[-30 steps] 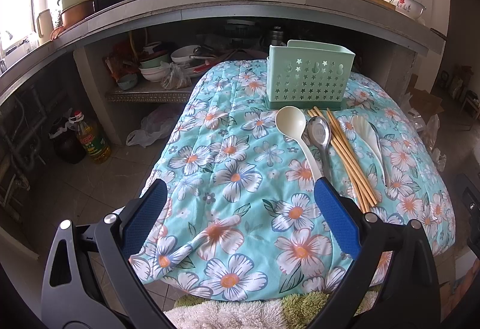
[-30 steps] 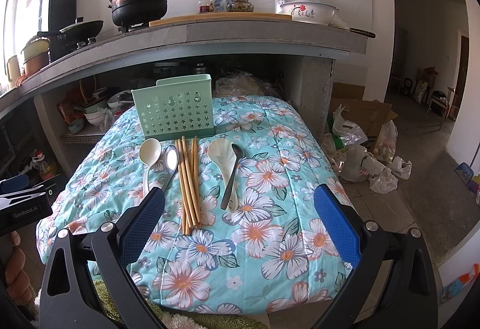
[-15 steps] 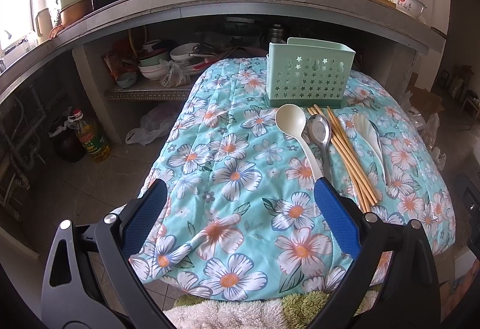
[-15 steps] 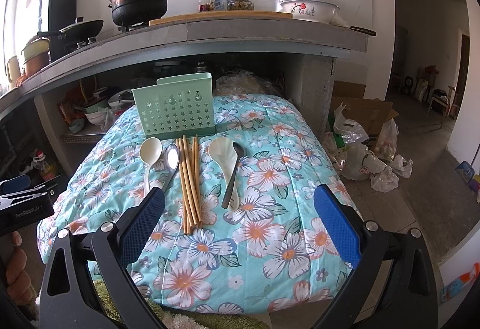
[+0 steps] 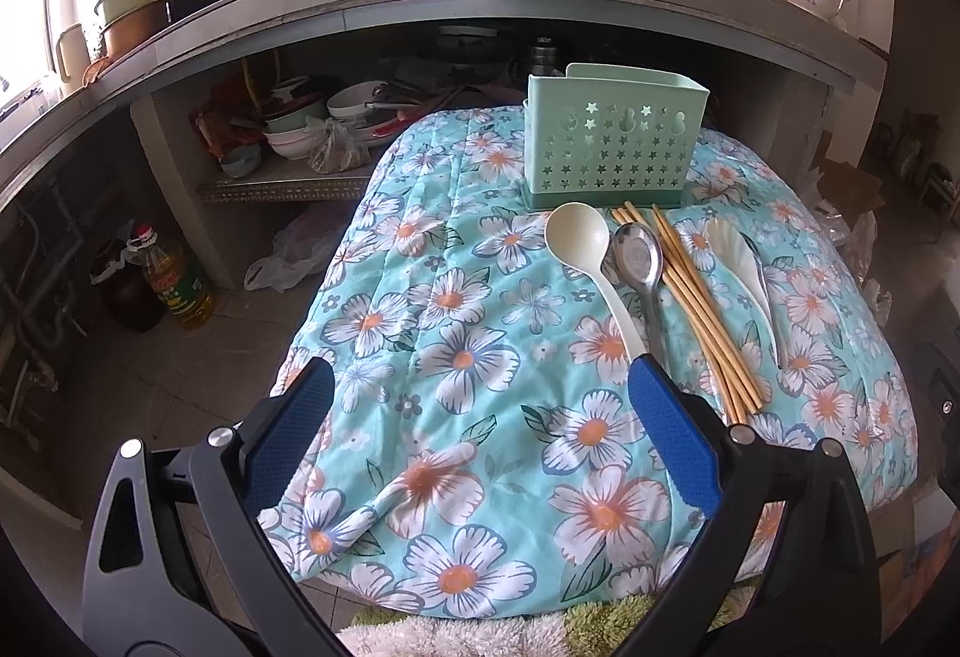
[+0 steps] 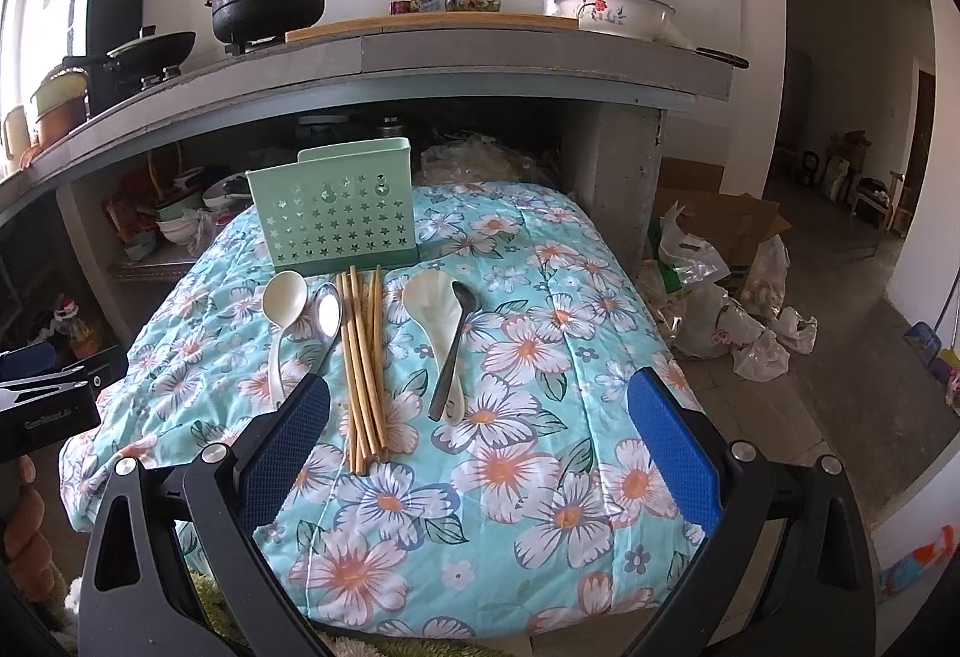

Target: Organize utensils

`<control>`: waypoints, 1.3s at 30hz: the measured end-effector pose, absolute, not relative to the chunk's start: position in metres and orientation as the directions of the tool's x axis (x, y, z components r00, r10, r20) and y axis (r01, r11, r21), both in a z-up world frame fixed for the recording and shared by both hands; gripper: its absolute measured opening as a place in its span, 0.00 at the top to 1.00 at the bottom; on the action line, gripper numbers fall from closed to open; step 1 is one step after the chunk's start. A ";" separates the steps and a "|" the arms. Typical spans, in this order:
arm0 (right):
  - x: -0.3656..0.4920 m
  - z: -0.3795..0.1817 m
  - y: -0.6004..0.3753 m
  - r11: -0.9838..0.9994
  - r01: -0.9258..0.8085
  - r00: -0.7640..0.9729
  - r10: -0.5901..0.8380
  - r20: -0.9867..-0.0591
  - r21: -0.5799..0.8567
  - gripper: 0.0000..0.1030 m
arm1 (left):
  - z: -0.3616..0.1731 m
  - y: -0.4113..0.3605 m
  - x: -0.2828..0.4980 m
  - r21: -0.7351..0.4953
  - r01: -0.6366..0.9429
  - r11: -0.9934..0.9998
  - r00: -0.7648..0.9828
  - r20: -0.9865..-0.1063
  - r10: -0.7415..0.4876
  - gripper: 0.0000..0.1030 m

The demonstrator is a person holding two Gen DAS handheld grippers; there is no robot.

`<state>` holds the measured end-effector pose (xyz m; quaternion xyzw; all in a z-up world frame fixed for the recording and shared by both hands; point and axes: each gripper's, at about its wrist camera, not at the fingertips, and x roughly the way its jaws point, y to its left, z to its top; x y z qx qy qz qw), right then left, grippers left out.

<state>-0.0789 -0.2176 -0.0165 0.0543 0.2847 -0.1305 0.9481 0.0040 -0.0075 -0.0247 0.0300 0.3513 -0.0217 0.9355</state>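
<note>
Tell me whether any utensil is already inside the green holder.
No: in the right wrist view the mint-green star-perforated plastic holder shows nothing sticking out, and the wooden chopsticks lie on the floral cloth.

Left gripper [image 5: 480,387] hovers low over the floral quilt [image 5: 480,357], jaws spread wide, nothing between the blue pads [image 5: 672,429]. Green star-punched holder [image 5: 612,147] stands upright at the far end. Laid just before it, left to right: white ladle [image 5: 591,261], metal spoon [image 5: 639,261], bundle of chopsticks [image 5: 690,303], white rice scoop [image 5: 741,261] with possibly another spoon beside it, partly hidden.
</note>
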 end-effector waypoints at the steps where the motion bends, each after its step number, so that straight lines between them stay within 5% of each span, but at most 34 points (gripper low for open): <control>1: -0.076 -0.017 -0.218 0.959 0.281 0.802 -0.219 -0.556 0.027 0.06 | -0.024 -0.007 0.010 0.042 0.063 0.997 0.749 -0.663 -0.020 0.08; 16: -0.021 -0.027 -0.219 0.973 0.229 0.796 -0.185 -0.576 0.004 0.06 | -0.029 -0.004 0.084 0.078 0.119 0.990 0.721 -0.693 -0.032 0.08; 32: 0.063 -0.048 -0.205 0.980 0.077 0.766 0.058 -0.640 0.182 0.06 | -0.049 -0.003 0.149 -0.167 0.294 0.941 0.651 -0.686 -0.325 0.08; 39: 0.105 -0.053 -0.207 0.972 -0.048 0.718 0.194 -0.669 0.230 0.26 | -0.051 -0.010 0.178 -0.181 0.363 0.914 0.641 -0.664 -0.386 0.08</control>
